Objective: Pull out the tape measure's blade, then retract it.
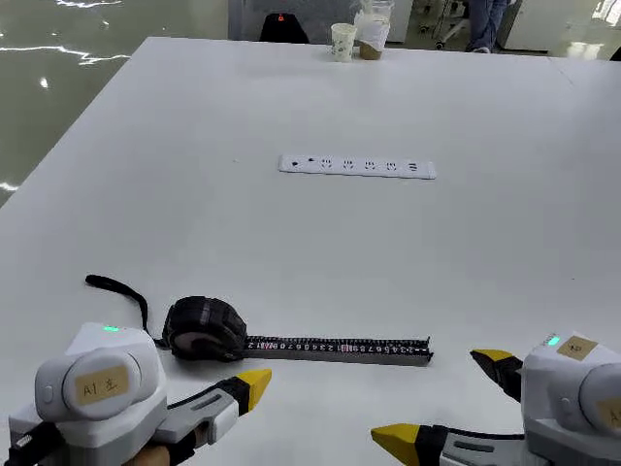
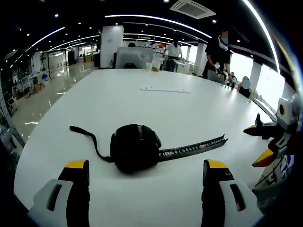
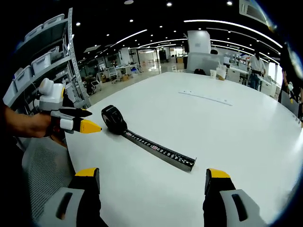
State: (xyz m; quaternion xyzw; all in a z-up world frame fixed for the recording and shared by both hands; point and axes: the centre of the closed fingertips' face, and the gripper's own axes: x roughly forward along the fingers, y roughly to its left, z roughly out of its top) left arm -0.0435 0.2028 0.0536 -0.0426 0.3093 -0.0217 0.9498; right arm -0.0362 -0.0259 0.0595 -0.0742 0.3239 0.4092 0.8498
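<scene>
A black tape measure (image 1: 202, 329) lies on the white table (image 1: 291, 233) with its blade (image 1: 340, 348) drawn out to the right and its strap (image 1: 116, 289) trailing left. My left gripper (image 1: 233, 393) hovers open just in front of the case, touching nothing. My right gripper (image 1: 441, 398) is open near the blade's tip, a little short of it. The left gripper view shows the case (image 2: 135, 146) just beyond my open left gripper (image 2: 146, 164), with the right gripper (image 2: 255, 144) at the right edge. Beyond my open right gripper (image 3: 152, 173) lies the blade (image 3: 158, 150).
A white power strip (image 1: 357, 166) lies further back in the middle of the table. Paper cups (image 1: 343, 42) stand at the far edge. People stand beyond the table (image 2: 222, 47). The table's near edge runs just below the grippers.
</scene>
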